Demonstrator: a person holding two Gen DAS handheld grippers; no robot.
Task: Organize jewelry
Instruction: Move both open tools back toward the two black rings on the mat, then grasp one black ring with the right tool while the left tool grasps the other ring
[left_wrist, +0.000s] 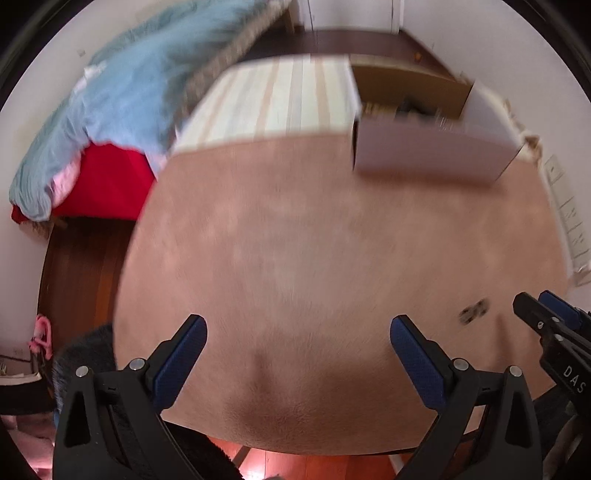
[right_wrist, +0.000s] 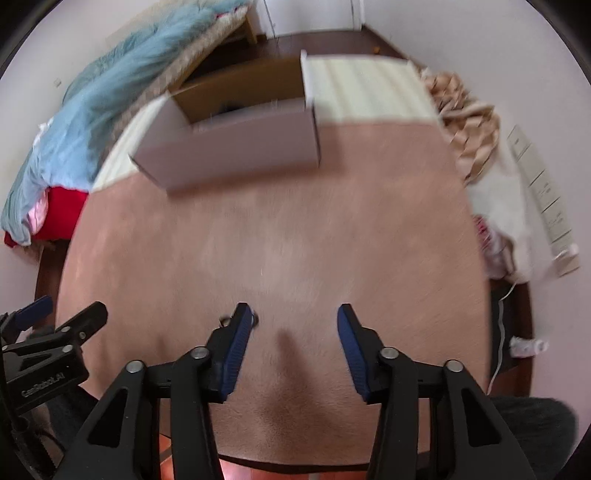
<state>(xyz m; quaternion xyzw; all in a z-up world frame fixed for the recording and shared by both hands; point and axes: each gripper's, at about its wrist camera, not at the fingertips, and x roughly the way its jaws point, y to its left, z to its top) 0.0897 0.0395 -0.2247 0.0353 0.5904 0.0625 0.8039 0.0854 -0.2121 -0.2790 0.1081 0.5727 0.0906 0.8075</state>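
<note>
Jewelry piece (left_wrist: 474, 312) | on pink cloth (left_wrist: 314, 240), just beyond right gripper (right_wrist: 291, 314) left fingertip | nearer right | both grippers agape, empty; left gripper (left_wrist: 297, 326).

I see bare pink cloth (left_wrist: 314, 258) ahead of both grippers; only the open box (right_wrist: 236, 147) blocks the far edge.

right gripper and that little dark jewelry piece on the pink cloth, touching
Cannot tell. In the right wrist view the jewelry piece peeks out from behind the right gripper's finger, blurred; the left wrist view shows it only as a smear.
</note>
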